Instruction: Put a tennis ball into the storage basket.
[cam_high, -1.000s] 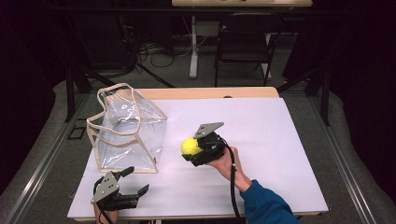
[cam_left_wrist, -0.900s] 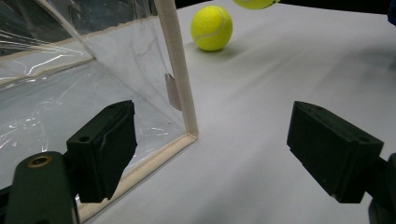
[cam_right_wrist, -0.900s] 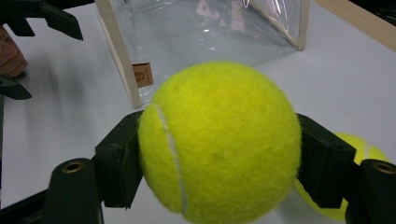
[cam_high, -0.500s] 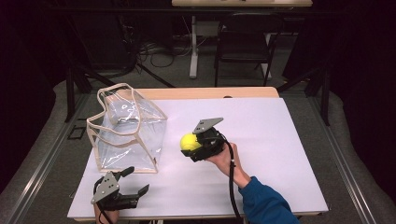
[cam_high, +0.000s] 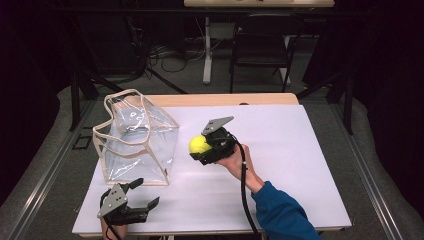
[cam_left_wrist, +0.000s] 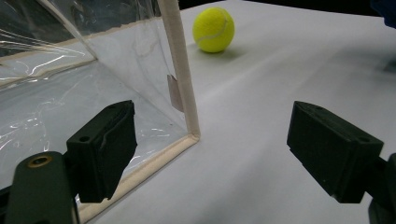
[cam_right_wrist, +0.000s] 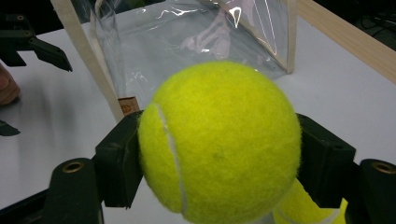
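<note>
Right claw (cam_high: 196, 150): clamped on a yellow tennis ball (cam_high: 199, 144), one black jaw on each side of it, seen close in the right gripper view (cam_right_wrist: 219, 140). In the high view we find ball and claw at the centre of the frame, lifted off the white bench (cam_high: 300, 165), with the hand and a blue sleeve (cam_high: 280, 212) running down to the lower right.

Just left of the ball stands a clear plastic bag (cam_high: 137, 140) with cream trim and soft handles, upright, mouth open at the top. Ball and bag are near each other but apart; the ball sits level with the bag's side wall, not over the mouth.

Left claw (cam_high: 142, 195): jaws spread wide, gripping nothing, at the lower left of the high view, by the bag's front corner. In the left gripper view the bag's trimmed corner edge (cam_left_wrist: 180, 70) rises between the jaws without touching them, and a second tennis ball (cam_left_wrist: 213, 29) lies on the bench at the upper middle of that frame.

Our reading: the pickup is done. Left to do, as we judge it, are raising the ball above the rim, dropping it in, and possibly steadying the bag with the left claw. We see no ball inside the bag yet.
</note>
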